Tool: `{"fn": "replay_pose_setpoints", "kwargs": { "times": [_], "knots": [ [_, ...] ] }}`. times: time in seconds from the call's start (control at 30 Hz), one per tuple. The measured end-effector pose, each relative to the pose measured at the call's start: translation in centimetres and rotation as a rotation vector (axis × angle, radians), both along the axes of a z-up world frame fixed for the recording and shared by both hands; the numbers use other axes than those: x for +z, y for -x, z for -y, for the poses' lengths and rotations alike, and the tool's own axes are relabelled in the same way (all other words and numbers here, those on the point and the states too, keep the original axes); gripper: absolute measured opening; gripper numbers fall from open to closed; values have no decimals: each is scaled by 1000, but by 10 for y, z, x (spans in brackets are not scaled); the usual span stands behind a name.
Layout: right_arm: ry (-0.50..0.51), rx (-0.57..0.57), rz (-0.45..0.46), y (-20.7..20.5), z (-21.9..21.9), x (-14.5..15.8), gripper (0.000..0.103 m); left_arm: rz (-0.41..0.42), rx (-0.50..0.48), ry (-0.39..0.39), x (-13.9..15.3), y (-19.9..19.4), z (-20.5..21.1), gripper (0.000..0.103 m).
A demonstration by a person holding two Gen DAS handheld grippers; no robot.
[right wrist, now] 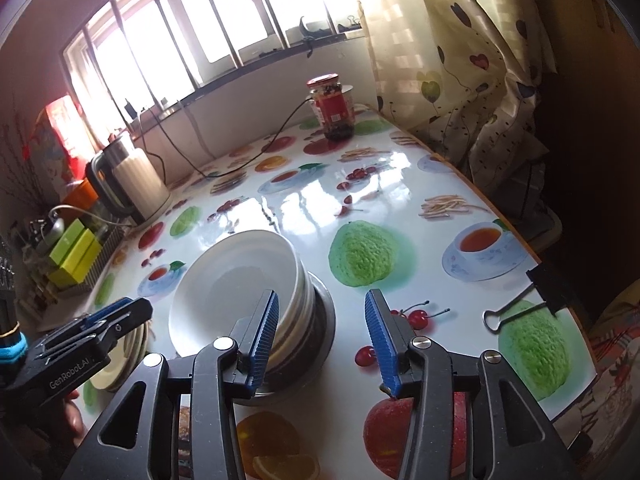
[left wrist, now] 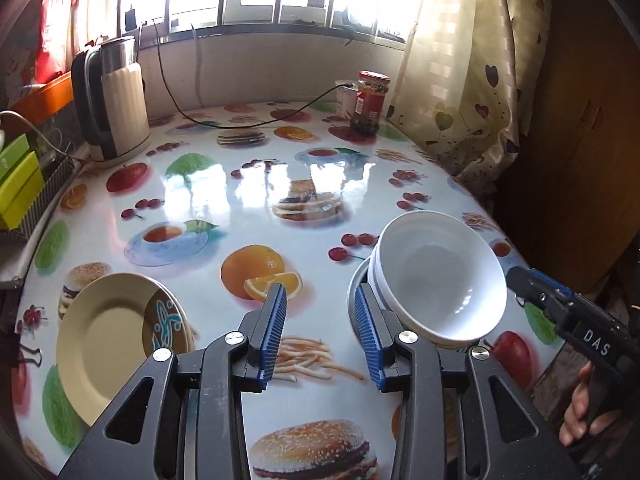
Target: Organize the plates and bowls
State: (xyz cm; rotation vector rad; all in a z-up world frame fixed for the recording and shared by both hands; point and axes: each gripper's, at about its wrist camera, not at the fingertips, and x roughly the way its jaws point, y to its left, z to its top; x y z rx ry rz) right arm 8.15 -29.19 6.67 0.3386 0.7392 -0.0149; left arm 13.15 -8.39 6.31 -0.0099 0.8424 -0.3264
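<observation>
Left gripper (left wrist: 320, 334) parted, holding nothing. Right gripper (right wrist: 322, 340) likewise parted and empty. White bowls (left wrist: 440, 276) stacked tilted at right of left-wrist frame, in a metal bowl (right wrist: 324, 320). Cream plate (left wrist: 108, 340) lower left on tablecloth (left wrist: 248, 184).

Both wrist cameras look steeply down, close over the table (left wrist: 248, 184); both views share the bowl stack (left wrist: 436, 276) and the jar (right wrist: 333, 108).

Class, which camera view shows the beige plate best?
The left wrist view: the beige plate lies nearly whole, overlapping a patterned plate. In the right wrist view the left gripper hides most of it, leaving only a rim sliver.
</observation>
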Motion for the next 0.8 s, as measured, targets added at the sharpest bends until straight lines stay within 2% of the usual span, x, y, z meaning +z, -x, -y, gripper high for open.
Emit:
{"fn": "replay_pose_setpoints", "kwargs": {
  "times": [0.37, 0.47, 0.57, 0.67, 0.8],
  "knots": [
    [-1, -27, 14, 17, 16, -12, 47, -37, 13, 26, -21, 4, -10, 37],
    [-9, -24, 4, 18, 18, -20, 47, -81, -4, 95, -29, 0, -13, 37],
    [-40, -16, -11, 15, 21, -30, 47, -87, 10, 71, -35, -2, -10, 37],
    [-54, -11, -20, 13, 20, -37, 47, -135, -1, 128, -44, -8, -11, 37],
    [-62, 14, -25, 10, 17, -43, 47, -164, -3, 160, -51, -13, -10, 37]
  ]
}}
